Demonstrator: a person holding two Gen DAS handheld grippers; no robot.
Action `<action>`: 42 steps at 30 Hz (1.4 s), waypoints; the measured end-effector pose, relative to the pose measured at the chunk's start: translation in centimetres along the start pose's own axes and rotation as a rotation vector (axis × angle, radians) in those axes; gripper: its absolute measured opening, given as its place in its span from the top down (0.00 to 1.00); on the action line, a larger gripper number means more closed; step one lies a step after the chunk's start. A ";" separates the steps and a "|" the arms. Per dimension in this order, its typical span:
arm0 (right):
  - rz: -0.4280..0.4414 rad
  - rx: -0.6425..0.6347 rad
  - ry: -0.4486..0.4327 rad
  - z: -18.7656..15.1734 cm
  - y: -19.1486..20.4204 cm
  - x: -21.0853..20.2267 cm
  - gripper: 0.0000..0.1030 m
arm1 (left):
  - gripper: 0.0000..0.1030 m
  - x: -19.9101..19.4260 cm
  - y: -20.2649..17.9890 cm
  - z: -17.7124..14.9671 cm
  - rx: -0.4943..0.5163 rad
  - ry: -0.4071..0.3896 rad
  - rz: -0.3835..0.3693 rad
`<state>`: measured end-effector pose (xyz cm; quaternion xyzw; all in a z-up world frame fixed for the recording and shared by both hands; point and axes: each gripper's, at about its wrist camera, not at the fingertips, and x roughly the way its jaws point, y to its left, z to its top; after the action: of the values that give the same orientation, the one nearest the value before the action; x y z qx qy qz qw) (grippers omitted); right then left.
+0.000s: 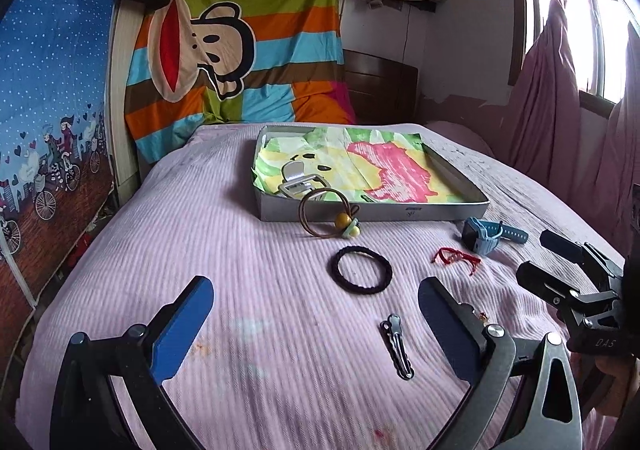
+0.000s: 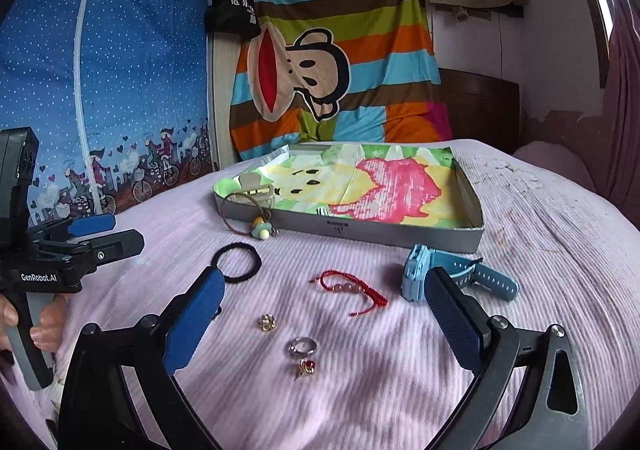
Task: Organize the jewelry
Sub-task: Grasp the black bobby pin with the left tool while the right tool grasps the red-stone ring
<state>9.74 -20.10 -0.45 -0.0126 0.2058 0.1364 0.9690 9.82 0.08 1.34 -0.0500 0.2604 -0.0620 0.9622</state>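
Note:
A shallow grey tray (image 1: pixel 440 211) (image 2: pixel 400 236) lined with colourful paper lies on the pink bed and holds a silver clip (image 1: pixel 298 176). A brown hair tie with beads (image 1: pixel 326 219) leans on its front wall. A black hair tie (image 1: pixel 363 269), red string bracelet (image 2: pixel 352 286), blue watch (image 2: pixel 456 276), dark hair clip (image 1: pixel 398 346), gold earring (image 2: pixel 267 322), silver ring (image 2: pixel 303 346) and red-gold earring (image 2: pixel 307 367) lie loose on the bed. My left gripper (image 1: pixel 316 314) is open and empty above the hair clip. My right gripper (image 2: pixel 322 306) is open and empty above the rings.
The pink bedspread (image 1: pixel 240 250) covers the whole bed. A striped monkey cloth (image 1: pixel 240 30) hangs behind the tray and a blue wardrobe cover (image 2: pixel 100 90) stands to the left. Pink curtains (image 1: pixel 560 110) hang at the right.

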 end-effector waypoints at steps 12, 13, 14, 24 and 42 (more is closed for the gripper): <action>0.028 -0.015 0.161 -2.7 -0.5 1.9 0.21 | 0.21 2.3 -1.3 -1.4 0.059 0.158 -0.136; 0.035 -0.015 0.176 -2.9 -0.6 2.1 0.30 | 0.25 2.5 -1.5 -1.5 0.064 0.169 -0.149; 0.042 -0.017 0.192 -3.1 -0.5 2.3 0.31 | 0.27 2.6 -1.6 -1.6 0.071 0.180 -0.161; 0.096 -0.050 0.298 -4.4 0.3 4.1 0.57 | 0.60 4.2 -3.6 -2.5 0.144 0.287 -0.250; 0.141 -0.058 0.324 -4.8 0.8 4.6 0.89 | 0.90 5.7 -4.3 -2.8 0.161 0.369 -0.240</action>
<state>11.66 -18.57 -6.65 -0.0482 0.3557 0.2059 0.9103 12.85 -5.19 -3.33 0.0086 0.4183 -0.2045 0.8849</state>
